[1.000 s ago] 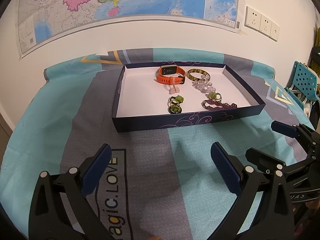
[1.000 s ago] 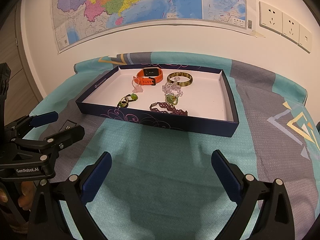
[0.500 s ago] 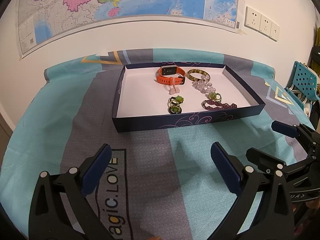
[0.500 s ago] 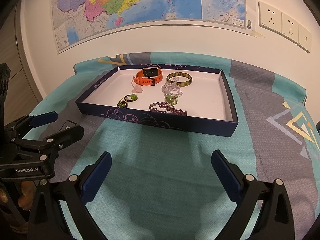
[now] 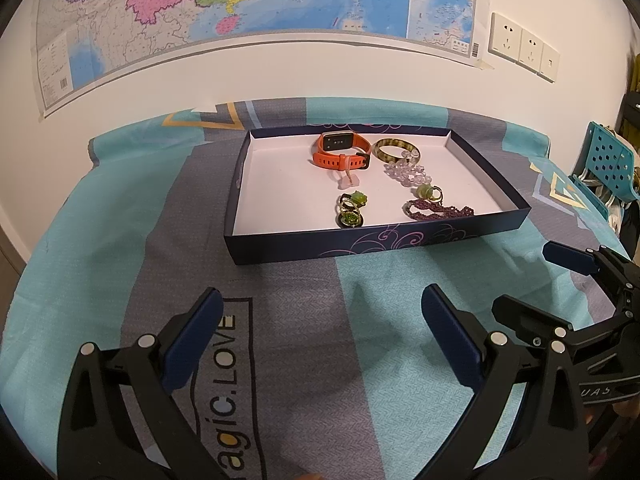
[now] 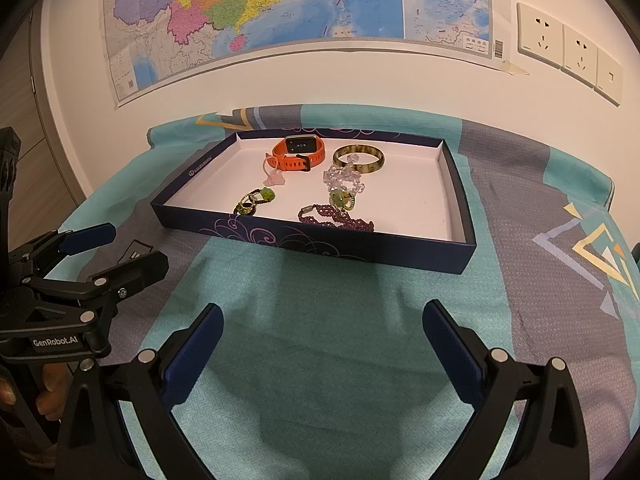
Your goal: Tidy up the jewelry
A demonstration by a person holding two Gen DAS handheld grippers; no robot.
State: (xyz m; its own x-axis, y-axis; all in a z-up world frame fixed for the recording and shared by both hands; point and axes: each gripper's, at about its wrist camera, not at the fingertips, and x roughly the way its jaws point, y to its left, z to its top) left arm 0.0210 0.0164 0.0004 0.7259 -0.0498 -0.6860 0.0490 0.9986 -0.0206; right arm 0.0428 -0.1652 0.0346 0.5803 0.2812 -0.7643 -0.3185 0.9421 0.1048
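Teal and grey cloth (image 5: 120,240) covers the tabletop, which ends against a white wall hung with a map (image 5: 240,0). Toward the wall sits a shallow navy tray (image 5: 360,242) with a white floor; its left half is bare. The jewelry lies bunched in the middle and right: an orange watch (image 5: 340,150) and a mottled bangle (image 5: 396,151) near the far rim, clear beads (image 5: 406,172) just before the bangle, green rings (image 5: 351,210) and a dark purple beaded bracelet (image 5: 440,212) close to the near rim. Between that rim and both tools, the cloth lies open. The left gripper (image 5: 320,340) hovers low over it, jaws spread wide and holding nothing. The right gripper (image 6: 322,344) beside it is likewise spread and empty. A blue perforated chair (image 5: 608,160) stands past the tabletop's right edge.
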